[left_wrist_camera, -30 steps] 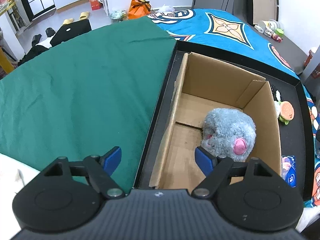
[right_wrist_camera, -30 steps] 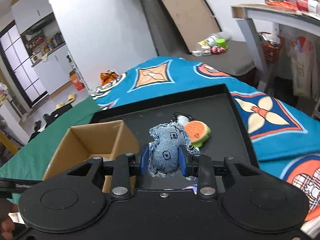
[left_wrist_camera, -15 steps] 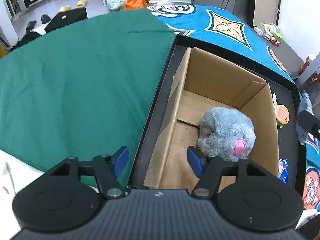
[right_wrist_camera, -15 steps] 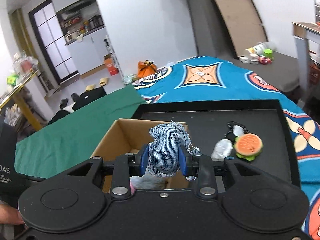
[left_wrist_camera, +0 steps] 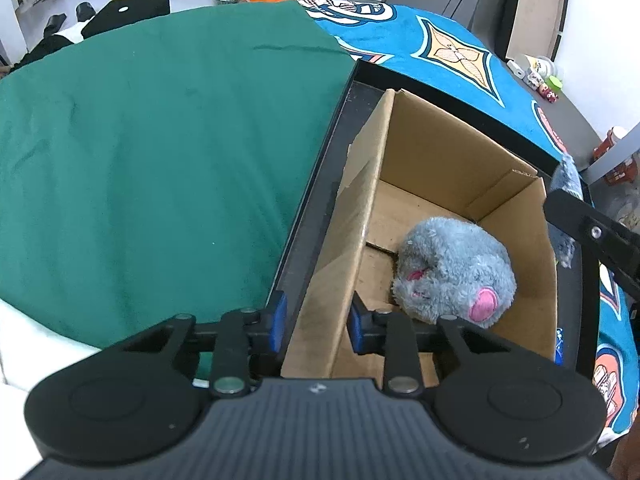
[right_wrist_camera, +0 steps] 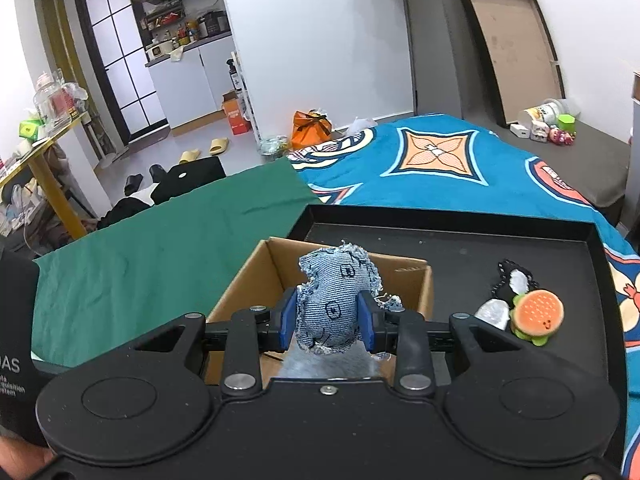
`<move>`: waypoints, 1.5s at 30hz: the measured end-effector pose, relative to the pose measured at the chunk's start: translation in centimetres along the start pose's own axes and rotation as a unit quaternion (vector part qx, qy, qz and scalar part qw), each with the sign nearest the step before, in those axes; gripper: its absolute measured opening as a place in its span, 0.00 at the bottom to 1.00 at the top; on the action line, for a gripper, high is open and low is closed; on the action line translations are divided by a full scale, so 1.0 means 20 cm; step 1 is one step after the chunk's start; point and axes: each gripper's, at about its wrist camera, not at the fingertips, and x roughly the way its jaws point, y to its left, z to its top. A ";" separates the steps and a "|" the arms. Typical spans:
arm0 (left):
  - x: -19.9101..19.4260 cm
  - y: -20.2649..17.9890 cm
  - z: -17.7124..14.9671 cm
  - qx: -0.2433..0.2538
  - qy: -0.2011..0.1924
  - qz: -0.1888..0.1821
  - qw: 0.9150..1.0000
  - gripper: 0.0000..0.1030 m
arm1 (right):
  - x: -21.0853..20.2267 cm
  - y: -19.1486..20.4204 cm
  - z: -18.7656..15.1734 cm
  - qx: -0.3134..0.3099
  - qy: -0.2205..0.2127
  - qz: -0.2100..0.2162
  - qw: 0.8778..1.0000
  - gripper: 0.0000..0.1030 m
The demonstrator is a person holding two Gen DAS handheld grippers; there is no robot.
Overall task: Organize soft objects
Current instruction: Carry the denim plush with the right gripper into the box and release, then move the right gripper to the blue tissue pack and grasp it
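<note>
The left gripper [left_wrist_camera: 316, 328] is closing astride the cardboard box's [left_wrist_camera: 362, 216] near-left wall, the right gripper [right_wrist_camera: 327, 316] clamps a denim toy [right_wrist_camera: 332, 300] above that box, hiding most of the grey plush [left_wrist_camera: 452, 276], while only its view shows the burger toy [right_wrist_camera: 536, 316].

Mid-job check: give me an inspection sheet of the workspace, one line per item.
Surface: black tray on green and blue patterned cloths.
Job's things: grey plush inside cardboard box; denim toy held above the box; burger toy on the tray.
Clutter: black-and-white item beside the burger toy.
Grippers: left gripper jaws closing around the box's wall; right gripper shut on denim toy.
Cables: nothing seen.
Surroundings: slippers, orange bag on floor.
</note>
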 end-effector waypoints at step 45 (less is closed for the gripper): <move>-0.08 -0.11 -0.03 0.045 -0.028 0.038 0.998 0.60 | -0.21 -0.47 -0.33 0.075 0.045 -0.078 0.993 0.60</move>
